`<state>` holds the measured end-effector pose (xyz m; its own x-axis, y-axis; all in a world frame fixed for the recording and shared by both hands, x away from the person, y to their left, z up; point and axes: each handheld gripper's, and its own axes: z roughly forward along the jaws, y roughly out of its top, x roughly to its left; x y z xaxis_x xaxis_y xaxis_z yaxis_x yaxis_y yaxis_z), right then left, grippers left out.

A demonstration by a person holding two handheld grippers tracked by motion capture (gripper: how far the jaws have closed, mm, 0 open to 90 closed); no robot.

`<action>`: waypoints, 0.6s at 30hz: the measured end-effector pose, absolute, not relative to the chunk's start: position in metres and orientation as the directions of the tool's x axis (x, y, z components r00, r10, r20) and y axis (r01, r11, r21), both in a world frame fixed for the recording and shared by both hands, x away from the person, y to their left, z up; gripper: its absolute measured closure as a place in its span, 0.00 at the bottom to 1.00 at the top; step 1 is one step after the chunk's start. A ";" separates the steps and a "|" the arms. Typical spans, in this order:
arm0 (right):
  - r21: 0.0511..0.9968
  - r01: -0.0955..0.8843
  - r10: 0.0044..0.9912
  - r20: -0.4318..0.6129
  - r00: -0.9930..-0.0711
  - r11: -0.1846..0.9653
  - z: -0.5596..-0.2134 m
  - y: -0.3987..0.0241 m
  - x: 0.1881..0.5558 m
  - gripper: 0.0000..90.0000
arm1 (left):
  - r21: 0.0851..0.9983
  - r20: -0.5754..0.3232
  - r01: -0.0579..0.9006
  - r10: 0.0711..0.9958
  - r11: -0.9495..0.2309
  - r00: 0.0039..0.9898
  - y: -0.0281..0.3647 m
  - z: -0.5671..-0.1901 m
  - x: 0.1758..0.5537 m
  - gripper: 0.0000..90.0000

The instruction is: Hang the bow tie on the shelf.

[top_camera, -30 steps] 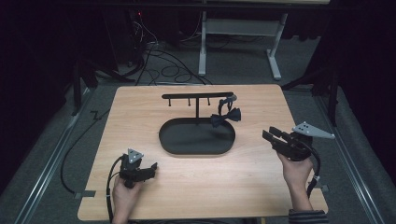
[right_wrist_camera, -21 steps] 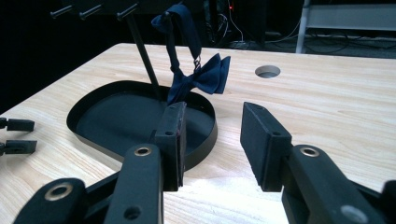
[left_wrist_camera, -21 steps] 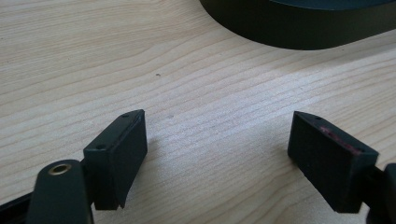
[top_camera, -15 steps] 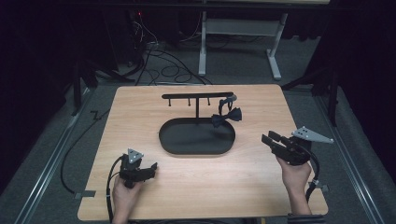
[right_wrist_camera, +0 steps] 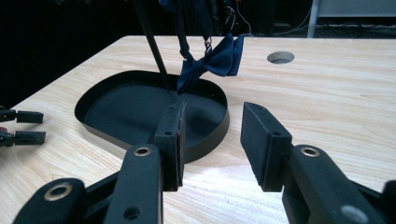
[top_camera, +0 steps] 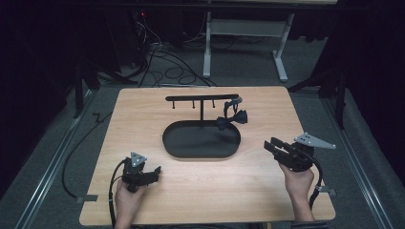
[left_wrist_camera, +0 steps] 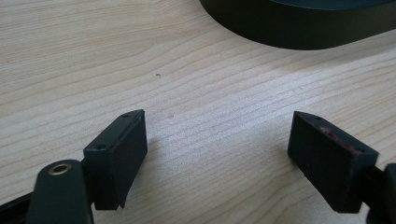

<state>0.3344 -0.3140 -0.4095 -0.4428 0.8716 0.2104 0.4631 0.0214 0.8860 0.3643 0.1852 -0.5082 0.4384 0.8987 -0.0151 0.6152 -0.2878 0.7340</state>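
A black oval tray [top_camera: 168,143] lies mid-table with a T-shaped hook stand [top_camera: 201,98] rising from its far side. A dark blue bow tie [top_camera: 232,118] hangs from the stand's right end. My right gripper [top_camera: 271,144] hovers right of the tray, open and empty, pointing left at it. In the right gripper view the open gripper [right_wrist_camera: 212,112] faces the tray wall [right_wrist_camera: 205,140] and the bow tie [right_wrist_camera: 215,60] beyond. My left gripper [top_camera: 155,172] rests near the front left, open and empty. In the left gripper view the left gripper [left_wrist_camera: 217,121] has bare wood between its pads, with the tray wall [left_wrist_camera: 299,32] ahead.
The wooden table [top_camera: 143,109] has a round cable hole [right_wrist_camera: 280,57] past the bow tie. Cables trail from both grippers over the front edge. A white desk frame [top_camera: 239,28] and floor cables lie beyond the far edge.
My right gripper has drifted slightly toward the near edge and left, jaws unchanged. The left gripper, the tray and the bow tie have stayed put.
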 end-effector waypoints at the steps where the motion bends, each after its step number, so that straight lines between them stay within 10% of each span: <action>1: 0.886 0.464 0.871 0.212 -0.443 0.020 -0.411 -0.314 0.334 0.69 | 0.733 -0.016 0.616 0.898 -0.288 0.439 0.185 -0.508 0.364 0.22; 18: 0.863 0.504 0.862 0.234 -0.451 0.029 -0.428 -0.305 0.337 0.69 | 0.733 -0.015 0.616 0.898 -0.289 0.439 0.185 -0.508 0.364 0.22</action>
<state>0.3370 -0.3052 -0.4279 -0.4506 0.8616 0.2339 0.5039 0.0292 0.8633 0.3643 0.1853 -0.5081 0.4394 0.8982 -0.0152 0.6158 -0.2888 0.7331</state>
